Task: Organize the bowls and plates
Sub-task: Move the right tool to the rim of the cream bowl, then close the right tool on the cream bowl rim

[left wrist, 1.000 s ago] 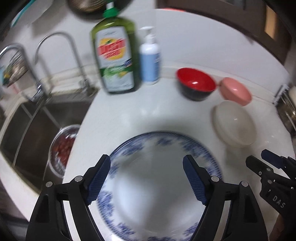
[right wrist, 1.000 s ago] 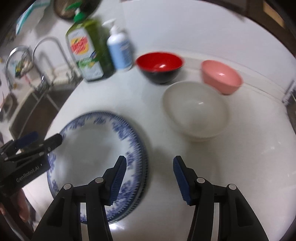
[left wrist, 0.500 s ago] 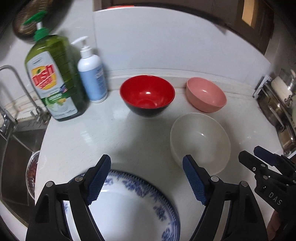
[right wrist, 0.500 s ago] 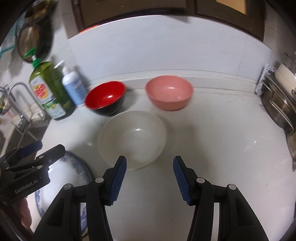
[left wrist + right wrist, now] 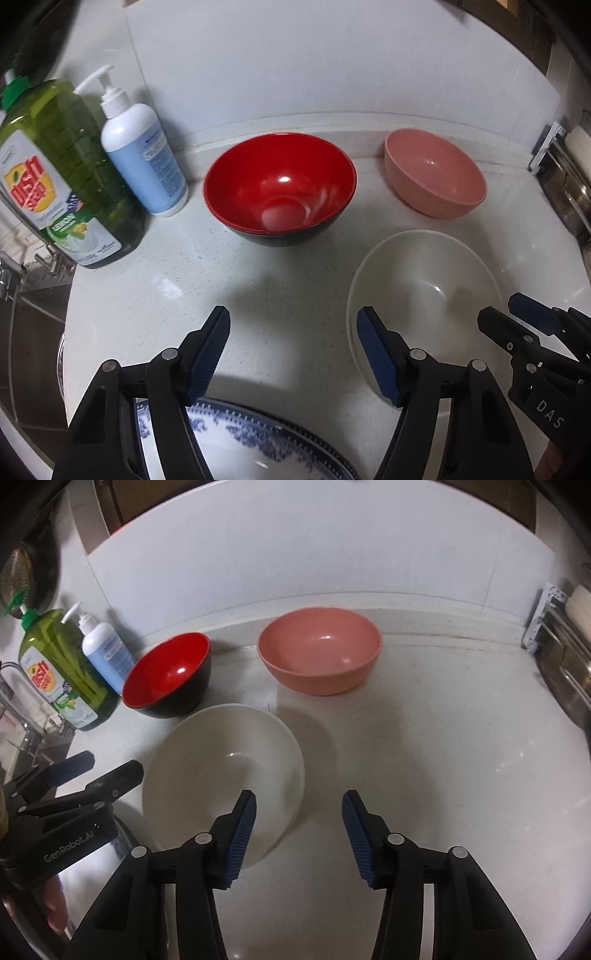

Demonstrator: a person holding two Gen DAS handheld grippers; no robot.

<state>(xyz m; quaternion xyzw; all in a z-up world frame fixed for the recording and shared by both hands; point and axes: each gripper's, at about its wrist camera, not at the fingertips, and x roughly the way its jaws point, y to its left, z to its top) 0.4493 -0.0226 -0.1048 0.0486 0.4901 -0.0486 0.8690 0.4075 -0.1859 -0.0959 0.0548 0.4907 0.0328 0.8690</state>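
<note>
On the white counter stand a red-and-black bowl (image 5: 279, 189) (image 5: 168, 675), a pink bowl (image 5: 434, 177) (image 5: 320, 655) and a white bowl (image 5: 424, 291) (image 5: 223, 771). A blue-patterned plate (image 5: 255, 443) lies below my left gripper (image 5: 293, 354), which is open and empty above the counter. My right gripper (image 5: 299, 834) is open and empty, its left finger over the white bowl's near rim. Each gripper shows at the edge of the other's view.
A green dish soap bottle (image 5: 62, 177) (image 5: 62, 664) and a white-blue pump bottle (image 5: 142, 151) (image 5: 105, 650) stand at the back left. The sink and faucet (image 5: 18, 709) lie to the left. A metal rack (image 5: 565, 657) is at the right edge.
Both grippers moved from over the blue plate towards the bowls, the view tilting up. The plate slid to the bottom edge of the left view. Both stayed open.
</note>
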